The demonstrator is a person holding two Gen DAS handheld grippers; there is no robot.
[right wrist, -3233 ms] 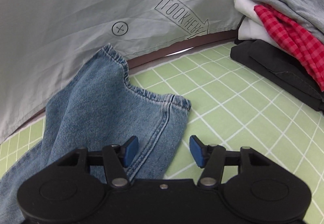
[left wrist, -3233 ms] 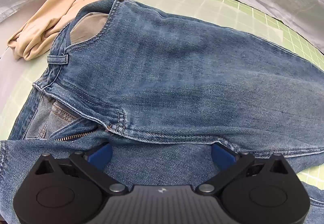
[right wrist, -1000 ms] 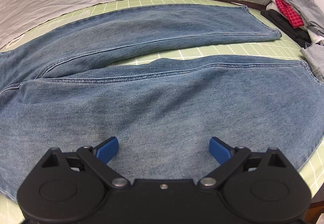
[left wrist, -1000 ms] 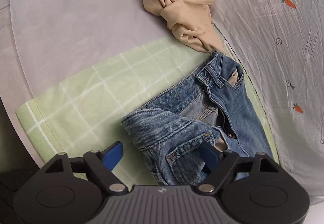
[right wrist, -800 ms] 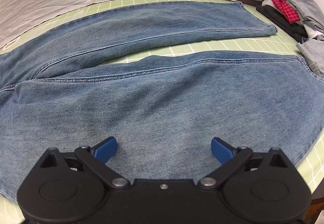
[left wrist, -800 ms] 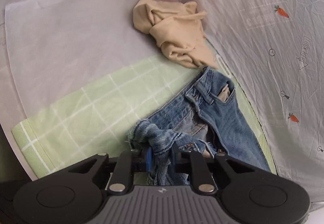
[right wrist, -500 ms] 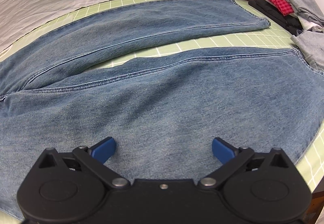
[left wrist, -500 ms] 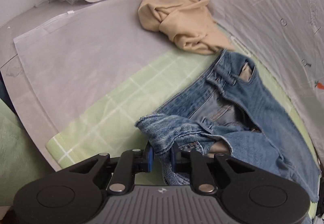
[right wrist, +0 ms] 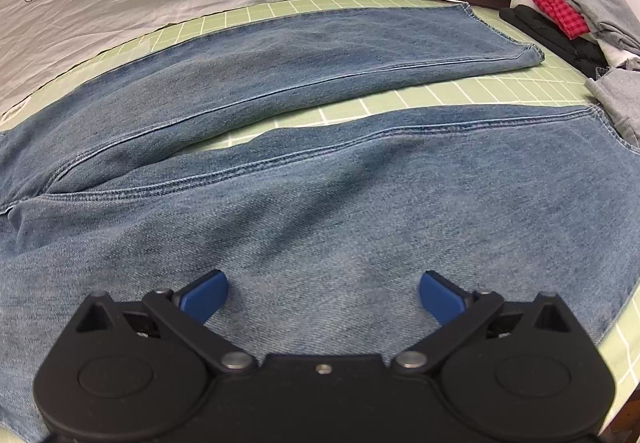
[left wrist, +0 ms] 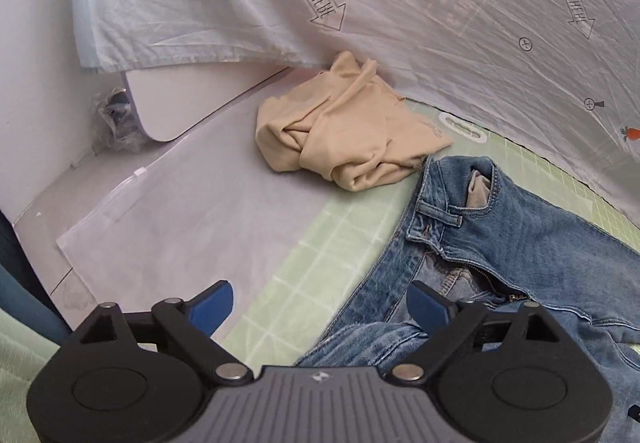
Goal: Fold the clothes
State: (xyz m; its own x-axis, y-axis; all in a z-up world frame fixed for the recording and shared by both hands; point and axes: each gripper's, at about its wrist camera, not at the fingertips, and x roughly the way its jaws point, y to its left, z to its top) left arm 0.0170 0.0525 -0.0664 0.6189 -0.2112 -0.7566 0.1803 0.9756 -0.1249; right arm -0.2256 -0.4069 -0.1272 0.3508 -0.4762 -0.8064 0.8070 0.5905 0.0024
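Note:
Blue jeans [left wrist: 532,243] lie on a green grid mat [left wrist: 332,259], waistband and open zipper to the right of my left gripper [left wrist: 320,307]. That gripper is open, hovering at the waistband's near corner, with nothing between its fingers. In the right wrist view both legs of the jeans [right wrist: 320,195] spread flat across the mat, hems toward the right. My right gripper [right wrist: 322,295] stands open just above the near leg, holding nothing.
A crumpled beige garment [left wrist: 348,139] lies beyond the waistband. A stack of folded clothes [right wrist: 572,11], grey, red check and black, sits at the far right. A grey garment [right wrist: 618,99] lies by the near hem. A printed white sheet [left wrist: 400,3] backs the mat.
My left gripper was shut on the bunched waistband corner and has opened, letting it drop flat. The right gripper stayed open and barely moved over the near leg.

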